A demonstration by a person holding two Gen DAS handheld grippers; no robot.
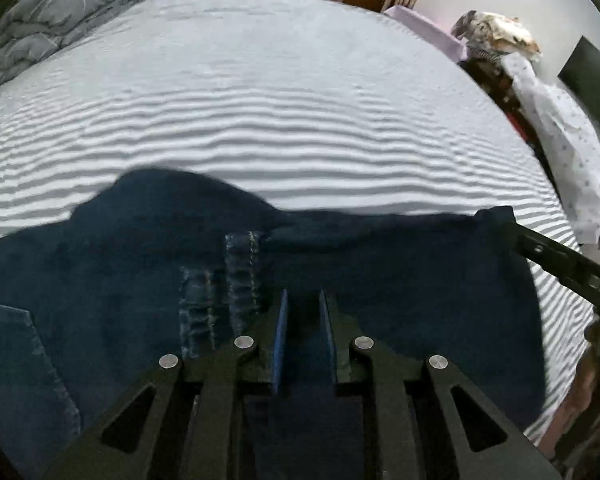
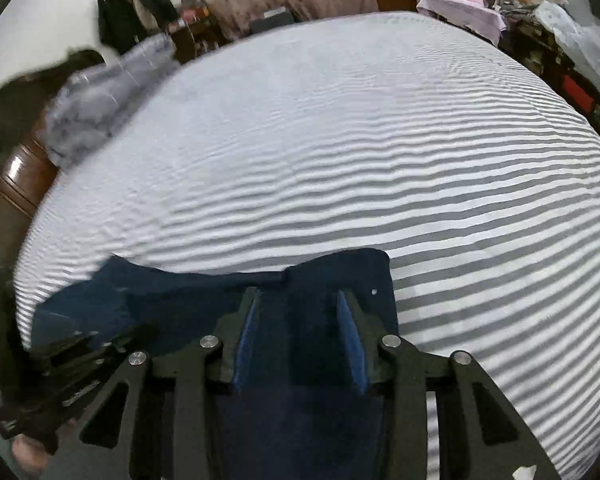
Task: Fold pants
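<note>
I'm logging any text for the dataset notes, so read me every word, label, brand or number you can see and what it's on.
No text can be read in either view.
Right gripper: pale marks along its arm in the left wrist view, too blurred to read.
Pants: stitching only; the small pale dot in the right wrist view carries no legible mark.
Striped sheet: plain stripes, no print.
Left gripper: no marking visible.
</note>
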